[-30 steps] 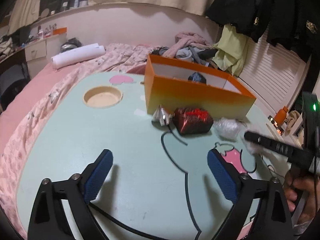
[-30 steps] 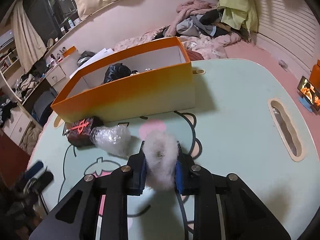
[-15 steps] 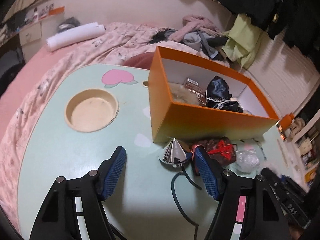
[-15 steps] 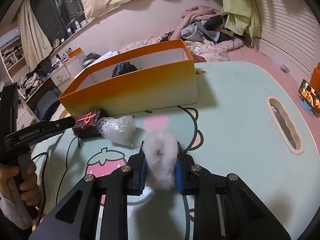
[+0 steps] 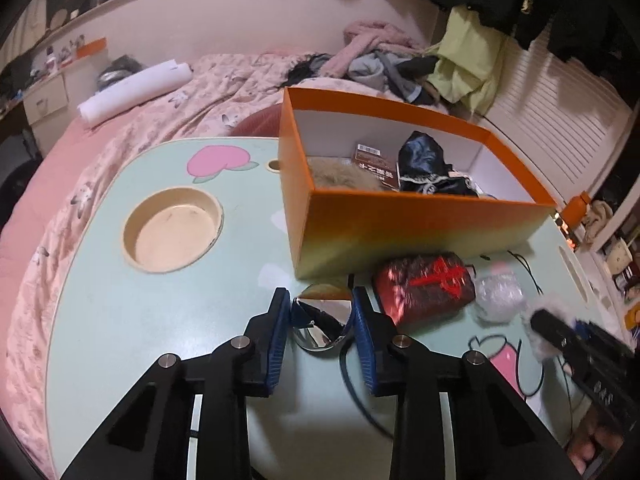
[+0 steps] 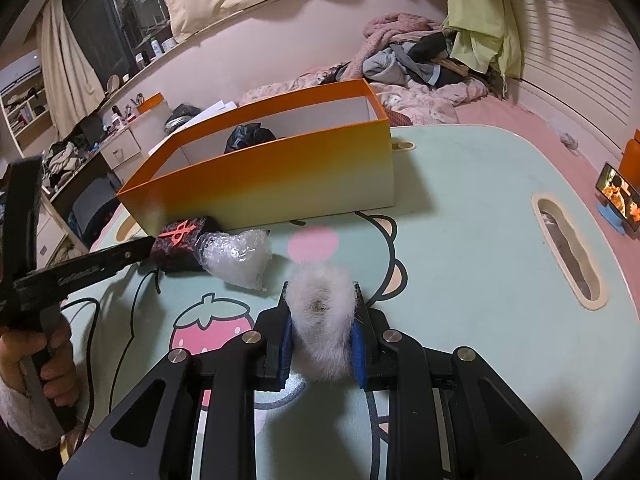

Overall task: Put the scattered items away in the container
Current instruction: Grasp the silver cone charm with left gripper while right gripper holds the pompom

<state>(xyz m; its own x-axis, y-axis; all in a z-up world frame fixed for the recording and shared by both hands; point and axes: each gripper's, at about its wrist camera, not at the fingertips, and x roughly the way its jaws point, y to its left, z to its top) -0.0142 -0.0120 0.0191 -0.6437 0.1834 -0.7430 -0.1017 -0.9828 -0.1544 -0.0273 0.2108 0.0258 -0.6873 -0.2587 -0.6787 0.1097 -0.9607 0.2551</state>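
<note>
The orange box stands on the pale green table and holds a black pouch, a brown fur piece and a small card. My left gripper is shut on a shiny silver cone just in front of the box's near left corner. Beside it lie a dark red pouch and a clear crumpled plastic bag. My right gripper is shut on a white fluffy ball, held over the table in front of the box.
The table has a round recess at left and an oval slot at right. A black cable runs across the table. A phone stands off the right edge. A bed with clothes lies behind.
My left gripper has moved forward to the silver cone and closed on it. My right gripper keeps holding the fluffy ball and has barely moved.
</note>
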